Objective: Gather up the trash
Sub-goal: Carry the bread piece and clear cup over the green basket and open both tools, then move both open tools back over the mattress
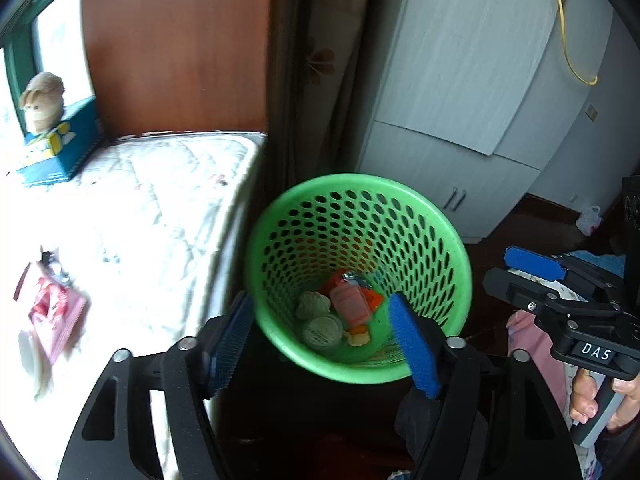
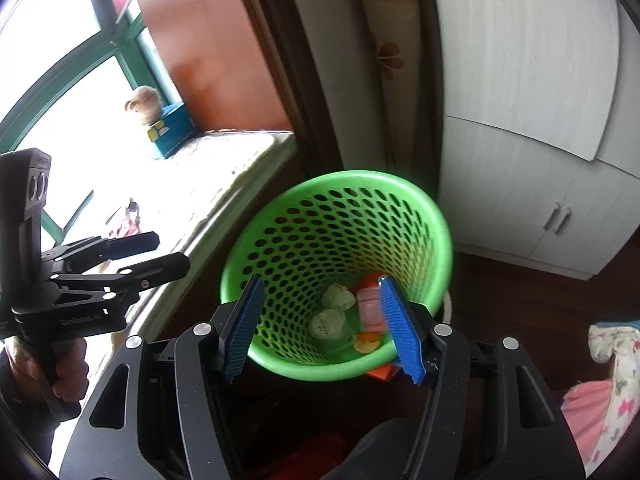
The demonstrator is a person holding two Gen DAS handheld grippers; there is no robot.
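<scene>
A round green perforated plastic basket (image 1: 360, 276), set on the dark floor beside a quilted white mattress (image 1: 160, 208), is seen holding crumpled wrappers and a pink carton (image 1: 352, 304). Above it, the left gripper (image 1: 324, 344) and right gripper (image 2: 322, 328) are held wide open, ribbed blue pads empty.

A quilted white mattress (image 1: 168, 200) is lying against the reddish-brown wooden headboard (image 1: 176, 40). A blue box (image 1: 64, 148) with a stuffed doll (image 1: 42, 100) on top is sitting at the mattress's far corner by the window. A pink wrapper (image 1: 56, 320) is lying near its left edge. On the dark wooden floor (image 1: 532, 216), a green perforated basket (image 1: 400, 192) is standing just beside the mattress's right edge.
</scene>
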